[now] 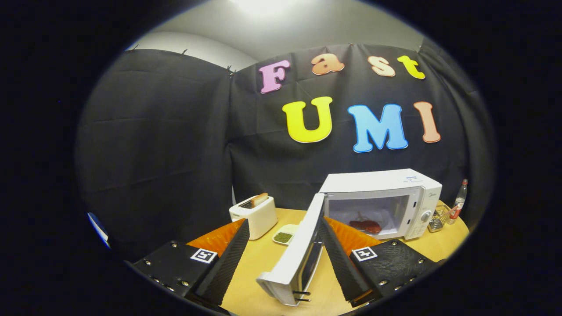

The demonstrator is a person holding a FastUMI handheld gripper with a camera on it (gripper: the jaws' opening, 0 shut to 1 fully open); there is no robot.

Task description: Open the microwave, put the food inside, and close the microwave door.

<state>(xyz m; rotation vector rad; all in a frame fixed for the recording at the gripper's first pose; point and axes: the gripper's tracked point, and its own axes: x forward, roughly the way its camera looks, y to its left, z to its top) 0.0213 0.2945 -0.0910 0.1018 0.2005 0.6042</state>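
White microwave [386, 197], door [298, 250] open, red food [365, 226] inside.

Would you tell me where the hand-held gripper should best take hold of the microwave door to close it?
Probably its free outer edge. The door stands swung wide open between the open fingers of the hand-held gripper; push from its outer face toward the microwave.

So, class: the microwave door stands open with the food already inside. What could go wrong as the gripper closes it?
1. The open door lies between the gripper fingers, near the right one; a skewed push could slip off its edge.
2. A hard swing might shift the microwave toward the bottle beside it.
3. The red food sits near the opening and could block the door.
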